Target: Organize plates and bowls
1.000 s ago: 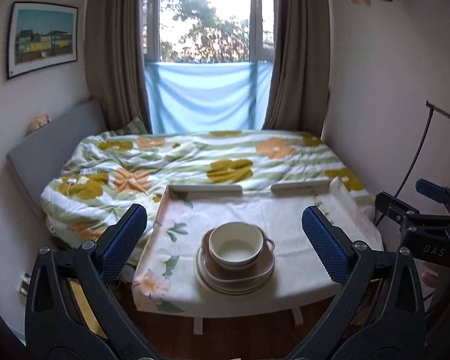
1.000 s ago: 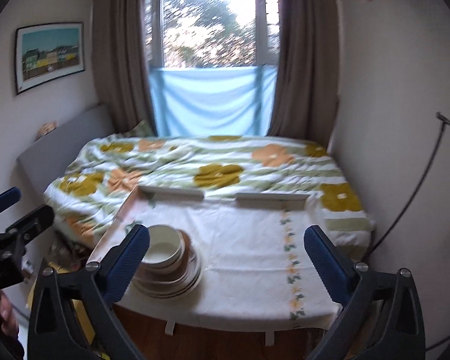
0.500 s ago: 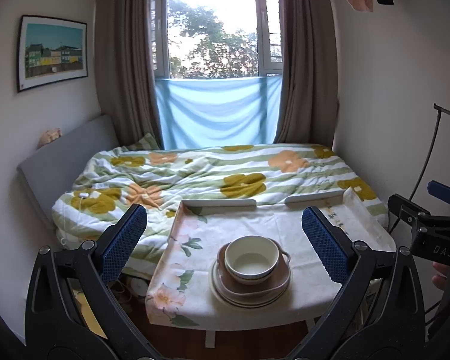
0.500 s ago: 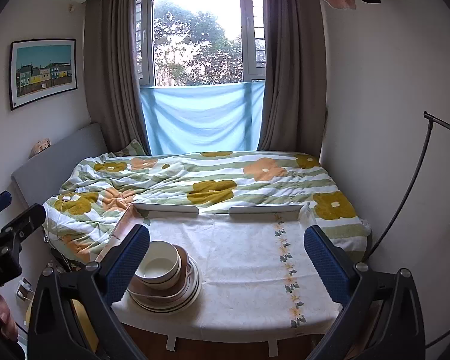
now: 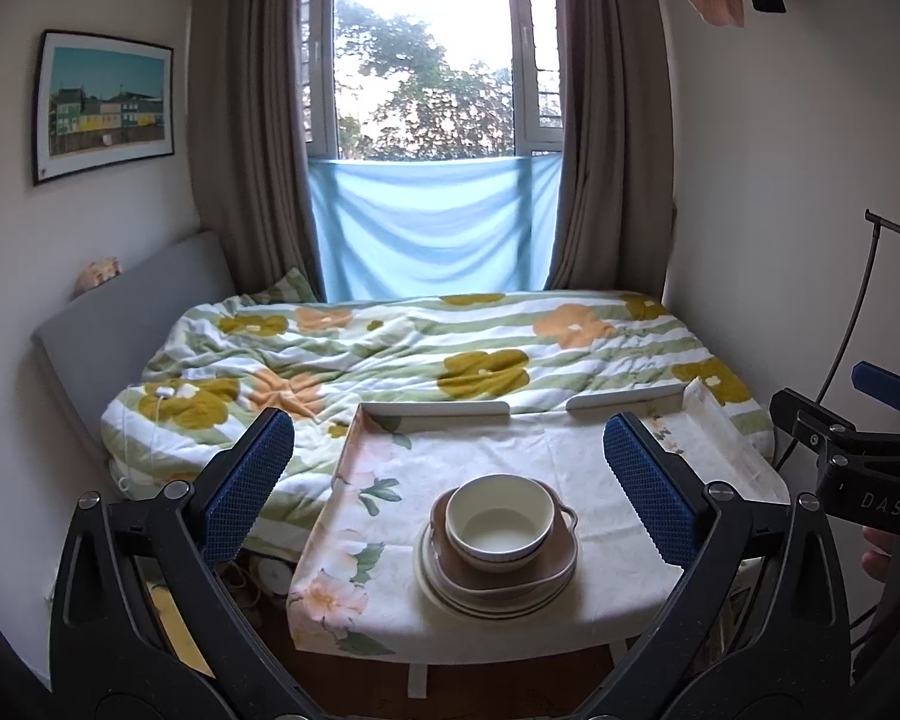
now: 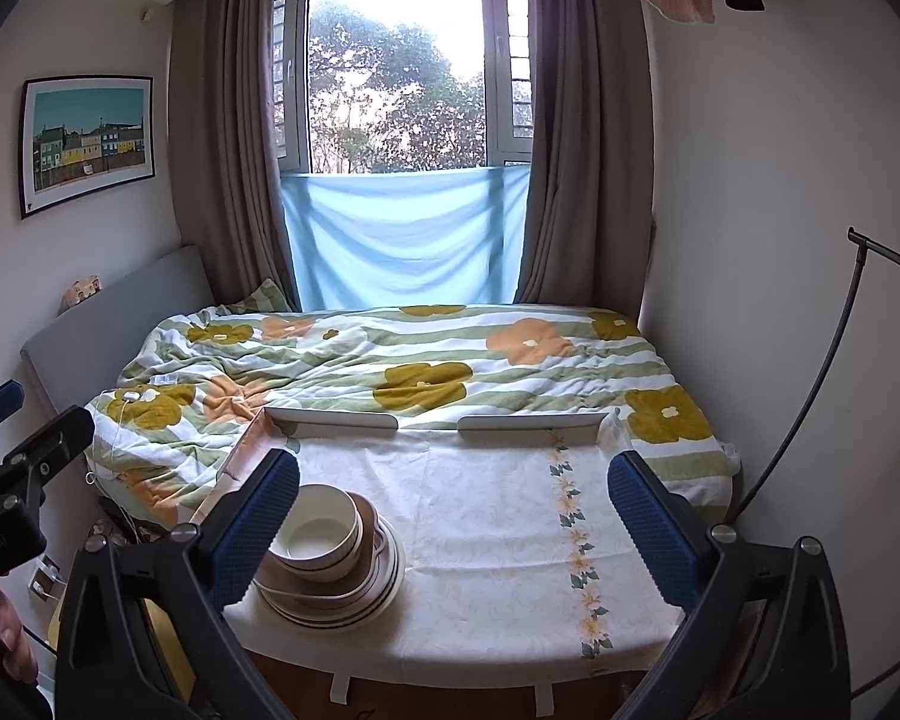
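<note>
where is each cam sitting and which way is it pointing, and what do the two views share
Left wrist view: sits on the left gripper, facing the window over the table, centred on the dish stack; shows its own open blue-padded fingers, plus the right gripper at the right edge.
Right wrist view: sits on the right gripper, same heading, further right, stack lower left; shows its open fingers, the left gripper at the left edge.
Shared: table, stack, bed, window.
</note>
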Available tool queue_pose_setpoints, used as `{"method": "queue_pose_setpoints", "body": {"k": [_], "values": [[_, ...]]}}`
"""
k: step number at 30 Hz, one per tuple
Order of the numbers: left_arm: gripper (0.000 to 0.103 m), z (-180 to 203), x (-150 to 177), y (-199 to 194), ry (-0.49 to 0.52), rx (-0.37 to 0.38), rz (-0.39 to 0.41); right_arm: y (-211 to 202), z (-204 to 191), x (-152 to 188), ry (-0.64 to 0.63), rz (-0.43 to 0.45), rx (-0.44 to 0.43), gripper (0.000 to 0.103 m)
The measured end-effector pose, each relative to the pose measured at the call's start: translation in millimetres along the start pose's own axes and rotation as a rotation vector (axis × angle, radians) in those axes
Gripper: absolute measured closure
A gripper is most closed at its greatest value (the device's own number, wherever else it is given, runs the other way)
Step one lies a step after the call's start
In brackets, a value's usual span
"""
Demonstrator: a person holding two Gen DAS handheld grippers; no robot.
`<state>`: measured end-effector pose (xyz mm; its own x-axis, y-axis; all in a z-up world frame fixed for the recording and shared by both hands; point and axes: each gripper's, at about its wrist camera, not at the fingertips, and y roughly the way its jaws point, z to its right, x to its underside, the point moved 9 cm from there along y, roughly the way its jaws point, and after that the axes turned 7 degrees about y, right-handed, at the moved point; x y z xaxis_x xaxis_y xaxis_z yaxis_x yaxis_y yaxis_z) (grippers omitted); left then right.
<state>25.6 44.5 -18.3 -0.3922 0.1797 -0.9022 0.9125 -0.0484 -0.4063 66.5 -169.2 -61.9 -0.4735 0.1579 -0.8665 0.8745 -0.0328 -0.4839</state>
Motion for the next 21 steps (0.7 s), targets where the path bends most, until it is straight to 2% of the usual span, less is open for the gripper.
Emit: {"method": "queue_pose_setpoints", "body": {"k": [21], "values": [[0.000,3.3,0.5,-3.6,-0.007,-0.007,0.002,1.3,4.0,-0.4,-0.002,-0.001,0.002,0.001]]}}
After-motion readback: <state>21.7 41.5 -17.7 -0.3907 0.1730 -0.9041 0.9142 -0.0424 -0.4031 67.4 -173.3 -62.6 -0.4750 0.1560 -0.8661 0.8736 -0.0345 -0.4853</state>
